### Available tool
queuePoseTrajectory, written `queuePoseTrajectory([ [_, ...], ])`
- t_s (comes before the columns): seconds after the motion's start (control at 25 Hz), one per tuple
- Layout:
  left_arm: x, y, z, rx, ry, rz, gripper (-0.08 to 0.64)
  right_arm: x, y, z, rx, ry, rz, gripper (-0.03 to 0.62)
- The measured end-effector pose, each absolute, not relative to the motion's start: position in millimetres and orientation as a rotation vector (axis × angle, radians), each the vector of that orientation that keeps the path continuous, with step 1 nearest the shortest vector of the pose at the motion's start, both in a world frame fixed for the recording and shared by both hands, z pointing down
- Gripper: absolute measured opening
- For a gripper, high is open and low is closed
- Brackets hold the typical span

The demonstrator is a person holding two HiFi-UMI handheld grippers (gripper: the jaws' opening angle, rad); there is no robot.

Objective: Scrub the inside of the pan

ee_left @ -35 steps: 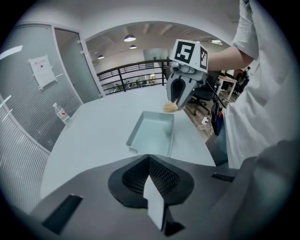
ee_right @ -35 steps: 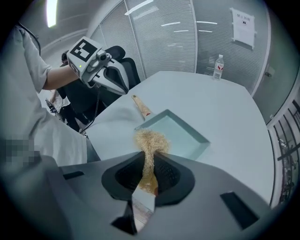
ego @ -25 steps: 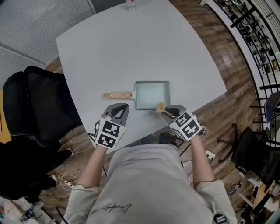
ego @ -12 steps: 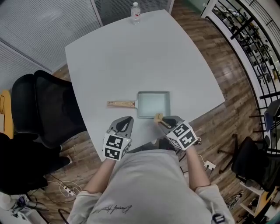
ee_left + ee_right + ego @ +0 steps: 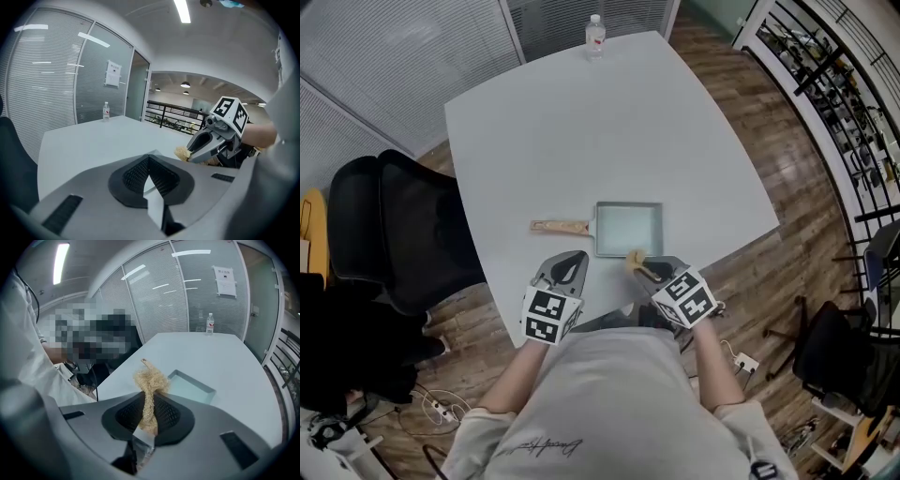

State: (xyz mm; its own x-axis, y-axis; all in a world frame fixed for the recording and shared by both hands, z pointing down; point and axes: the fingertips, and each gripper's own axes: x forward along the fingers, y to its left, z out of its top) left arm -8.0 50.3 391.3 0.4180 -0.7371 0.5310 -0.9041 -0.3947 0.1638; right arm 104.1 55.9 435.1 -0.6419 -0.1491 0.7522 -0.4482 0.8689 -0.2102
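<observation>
pan, handle toward person's left

That pan looks matt metal, handle bare wood; scrubber is rough, straw-like fibre; table smooth and matt; floor glossy wood; bottle clear plastic.

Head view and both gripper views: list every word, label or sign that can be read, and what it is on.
None can be read.
Paper notice on the glass wall: print too small to read.
Water bottle label: too small to read.
Script on the shirt: too blurred to read.
Square markers: patterns only, no letters.
</observation>
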Motion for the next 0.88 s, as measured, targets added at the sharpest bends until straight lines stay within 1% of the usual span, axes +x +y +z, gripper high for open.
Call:
queuePoseTrajectory([
  [0.16,-3.9,51.4,386.7,2.264,-1.385,0.523,0.011,105.8,56.2,431.4,0.44,-2.261,0.497,0.069],
  [0.48,-19.3,51.5,394.4,2.265,-1.398,0.502,0.011,95.7,58.2,439.1,0.444,-2.261,0.501,0.069],
  [0.88,-12.9,48.9,395.7,2.314,-1.357,0.548,0.011,94.7,55.8,441.2,0.45,-2.267,0.502,0.069],
])
